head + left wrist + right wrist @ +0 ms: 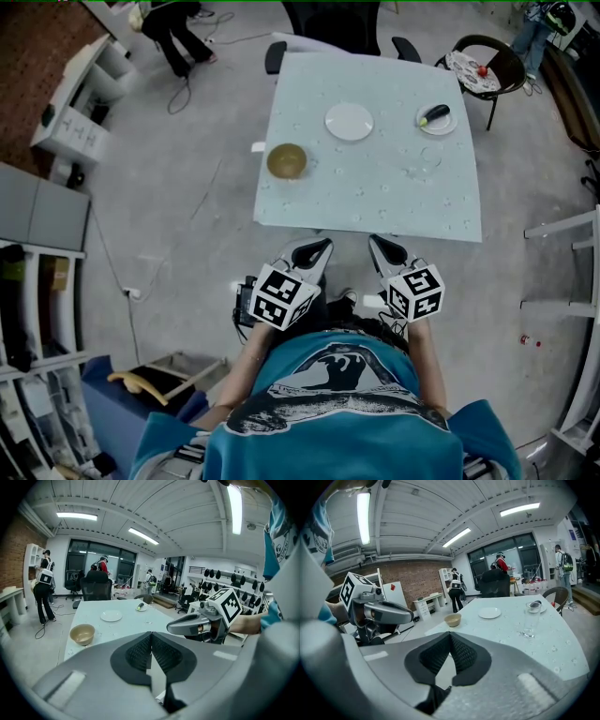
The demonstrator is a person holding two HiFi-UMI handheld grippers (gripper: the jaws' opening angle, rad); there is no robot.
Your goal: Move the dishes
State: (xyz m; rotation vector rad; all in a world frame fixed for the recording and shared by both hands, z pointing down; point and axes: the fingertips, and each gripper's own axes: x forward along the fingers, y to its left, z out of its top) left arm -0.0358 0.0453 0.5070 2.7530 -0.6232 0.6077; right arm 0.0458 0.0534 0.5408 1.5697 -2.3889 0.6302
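Though empty (fingers (138, 653) together), grippers (317, 247) (381, 244) abreast

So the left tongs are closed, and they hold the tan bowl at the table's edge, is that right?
Not quite. The left tongs are closed, but on nothing: the left gripper view shows them pressed together with nothing between. The tan bowl sits free at the table's edge, ahead of the tongs, as the head view shows.

An open lab-like workroom, not a home. Ceiling strip lights (77, 515), a brick wall (417, 575), an office chair (333, 23), cables (178, 94) across the concrete floor (187, 187)
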